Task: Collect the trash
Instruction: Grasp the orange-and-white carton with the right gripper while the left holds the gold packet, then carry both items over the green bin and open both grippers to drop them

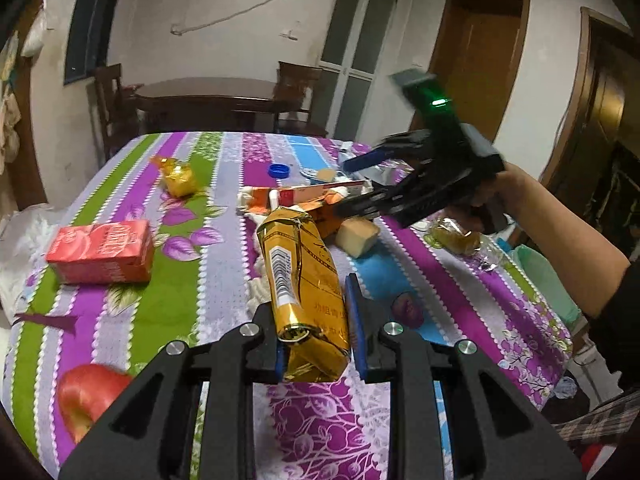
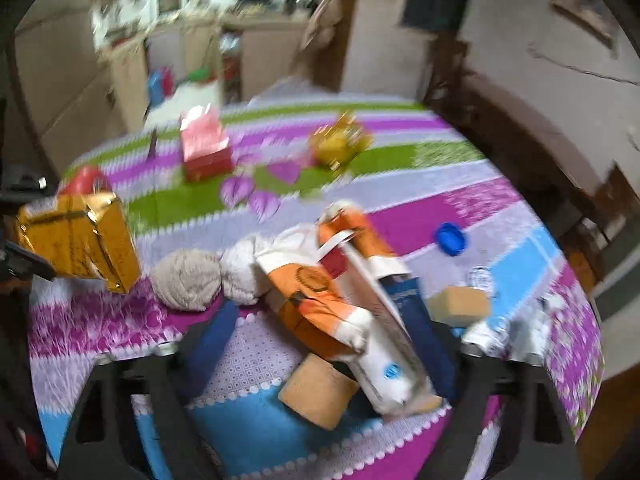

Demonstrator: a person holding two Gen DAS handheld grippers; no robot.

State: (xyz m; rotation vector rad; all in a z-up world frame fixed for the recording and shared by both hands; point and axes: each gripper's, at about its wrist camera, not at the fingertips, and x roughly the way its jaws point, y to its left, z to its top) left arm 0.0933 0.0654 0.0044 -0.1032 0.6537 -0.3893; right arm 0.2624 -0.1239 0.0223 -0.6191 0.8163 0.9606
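Observation:
My left gripper (image 1: 316, 316) is shut on a gold foil packet (image 1: 304, 288) and holds it above the striped tablecloth (image 1: 224, 288); the packet also shows at the left of the right wrist view (image 2: 80, 240). My right gripper (image 2: 316, 328) is open, its blue pads either side of a crushed orange and white carton (image 2: 336, 292). In the left wrist view the right gripper (image 1: 352, 184) hovers over that carton (image 1: 304, 196). The right wrist view is blurred.
On the cloth lie a red carton (image 1: 102, 252), a gold wrapper (image 1: 180, 176), a blue bottle cap (image 1: 280, 170), a red apple (image 1: 88, 396), tan sponge blocks (image 2: 320, 392), crumpled tissues (image 2: 188, 280) and a clear wrapper (image 1: 460, 236). A dark wooden table stands behind.

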